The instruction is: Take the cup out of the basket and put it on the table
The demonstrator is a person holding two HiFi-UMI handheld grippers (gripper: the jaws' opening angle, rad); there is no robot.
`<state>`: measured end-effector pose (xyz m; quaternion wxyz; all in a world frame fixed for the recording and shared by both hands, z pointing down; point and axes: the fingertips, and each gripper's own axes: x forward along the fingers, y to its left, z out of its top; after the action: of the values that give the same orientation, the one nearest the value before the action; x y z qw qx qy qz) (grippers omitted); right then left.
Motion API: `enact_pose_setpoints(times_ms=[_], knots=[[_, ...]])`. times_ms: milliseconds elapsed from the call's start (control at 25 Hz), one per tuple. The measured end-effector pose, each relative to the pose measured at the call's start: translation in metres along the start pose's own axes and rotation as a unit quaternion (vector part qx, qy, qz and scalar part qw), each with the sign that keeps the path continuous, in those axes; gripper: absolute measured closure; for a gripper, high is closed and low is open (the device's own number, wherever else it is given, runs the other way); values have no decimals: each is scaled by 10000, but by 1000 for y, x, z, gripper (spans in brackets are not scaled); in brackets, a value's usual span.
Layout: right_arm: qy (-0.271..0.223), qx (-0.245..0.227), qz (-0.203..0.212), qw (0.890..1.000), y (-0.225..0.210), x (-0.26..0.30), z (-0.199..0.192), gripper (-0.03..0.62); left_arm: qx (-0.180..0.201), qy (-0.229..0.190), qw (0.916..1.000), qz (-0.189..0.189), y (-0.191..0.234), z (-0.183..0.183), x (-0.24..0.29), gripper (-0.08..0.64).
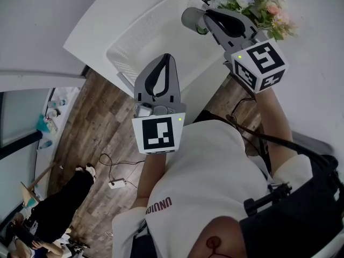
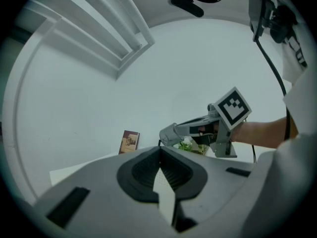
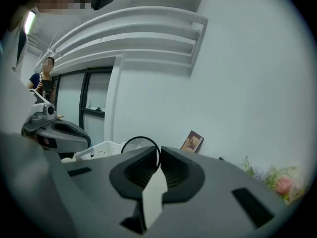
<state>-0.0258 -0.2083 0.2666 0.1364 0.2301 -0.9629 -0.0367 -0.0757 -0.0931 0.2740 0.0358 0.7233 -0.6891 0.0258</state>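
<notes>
Left tool [image 1: 167,58] pressed together, empty, right tool [image 1: 206,16] pinching cup [image 1: 190,19] rim, at basket [image 1: 145,39] corner

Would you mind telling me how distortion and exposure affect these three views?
Head view: the white basket nearly washes out against the white table. Left gripper view: fisheye bends the ceiling beams, corners black. Right gripper view: same dark corners; the flowers blur at the edge.

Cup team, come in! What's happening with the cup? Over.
Right gripper shut on the grey cup, at its rim; left gripper shut, empty. Cup held up by the white plastic basket, not yet on the white table. Flowers close beside.
</notes>
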Motion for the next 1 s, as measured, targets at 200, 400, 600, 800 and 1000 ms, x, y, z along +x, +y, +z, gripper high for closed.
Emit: enact_pose_setpoints(times_ms=[200,400,600,800,1000], knots=[[-127,309,-184,9993,-11,-10,-2,552,9,-22,9999,-98,-5,1,4,548],[-208,483,-353,9980,-17,-24,-3,552,-14,-1,9998,-184,-11,2,6,548],[-222,555,-528,9968,-22,-38,-8,552,-10,10,9996,-280,-17,0,9,548],[-260,708,-699,9947,-29,-50,-14,552,2,25,9994,-347,-21,1,12,548],[-271,885,-812,9924,-34,-62,-22,552,5,20,9991,-425,-26,2,16,548]])
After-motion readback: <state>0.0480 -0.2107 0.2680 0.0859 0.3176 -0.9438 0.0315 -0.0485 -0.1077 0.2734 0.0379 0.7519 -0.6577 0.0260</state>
